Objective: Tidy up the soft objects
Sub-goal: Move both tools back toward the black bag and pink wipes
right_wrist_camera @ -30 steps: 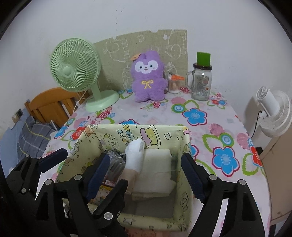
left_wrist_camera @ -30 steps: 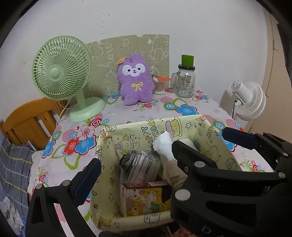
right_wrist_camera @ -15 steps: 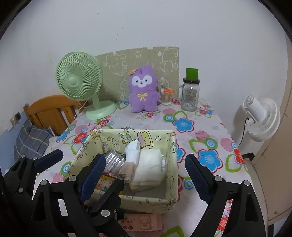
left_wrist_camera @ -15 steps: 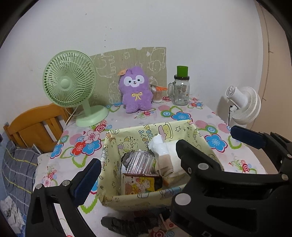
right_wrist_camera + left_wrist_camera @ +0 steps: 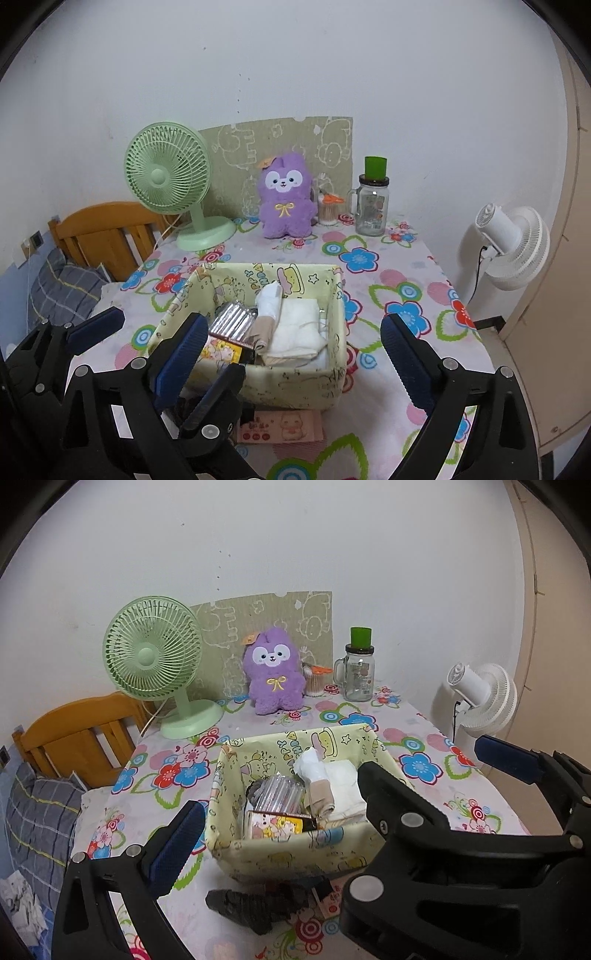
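Observation:
A yellow cartoon-print fabric basket (image 5: 295,853) (image 5: 295,387) stands on the flowered tablecloth. It holds a folded white cloth (image 5: 295,328), a rolled white and beige sock (image 5: 314,775), a clear ribbed plastic item (image 5: 273,794) and a small cartoon box (image 5: 273,823). A purple plush toy (image 5: 275,672) (image 5: 284,199) sits upright at the back. My left gripper (image 5: 338,779) is open, back from the basket. My right gripper (image 5: 293,321) hangs before the basket's near wall, its jaws opening, gripping nothing. A dark soft item (image 5: 255,904) lies in front of the basket.
A green desk fan (image 5: 166,177) stands back left, with a glass mug with a green lid (image 5: 371,206) and a swab jar (image 5: 328,210) back right. A pink packet (image 5: 284,424) lies by the basket. A white fan (image 5: 513,243) stands beyond the table's right edge, wooden furniture (image 5: 81,734) at left.
Both grippers have drawn back and up from the basket, which now looks smaller and farther. The dark item and the pink packet have come into view. The right jaws stand wider.

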Motion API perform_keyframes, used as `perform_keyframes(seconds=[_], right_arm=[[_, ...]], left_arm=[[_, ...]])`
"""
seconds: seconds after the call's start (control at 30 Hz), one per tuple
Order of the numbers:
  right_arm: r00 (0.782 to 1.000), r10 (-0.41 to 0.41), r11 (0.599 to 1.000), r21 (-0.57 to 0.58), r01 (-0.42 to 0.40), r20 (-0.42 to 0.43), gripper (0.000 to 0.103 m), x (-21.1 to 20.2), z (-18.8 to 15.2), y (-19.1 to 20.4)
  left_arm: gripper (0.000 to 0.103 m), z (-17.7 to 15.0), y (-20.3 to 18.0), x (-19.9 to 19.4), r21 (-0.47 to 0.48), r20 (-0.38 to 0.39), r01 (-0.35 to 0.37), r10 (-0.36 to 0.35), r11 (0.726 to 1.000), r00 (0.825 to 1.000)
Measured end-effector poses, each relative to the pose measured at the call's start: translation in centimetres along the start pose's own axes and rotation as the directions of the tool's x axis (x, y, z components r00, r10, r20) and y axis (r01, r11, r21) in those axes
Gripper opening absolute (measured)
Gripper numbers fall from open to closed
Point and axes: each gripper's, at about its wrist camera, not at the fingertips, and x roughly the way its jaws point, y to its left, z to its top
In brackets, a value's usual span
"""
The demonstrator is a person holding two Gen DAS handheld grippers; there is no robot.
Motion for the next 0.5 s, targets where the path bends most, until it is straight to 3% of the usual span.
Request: perform_keyframes(seconds=[0.5], right_arm=[[1.000, 0.006, 1.000, 0.002, -0.006, 0.016, 0.099, -3.4, -2.8, 1.3]], left_arm=[[0.103, -2.8, 0.2, -3.3, -0.026, 0.015, -0.026, 0.027, 0.999, 1.000]])
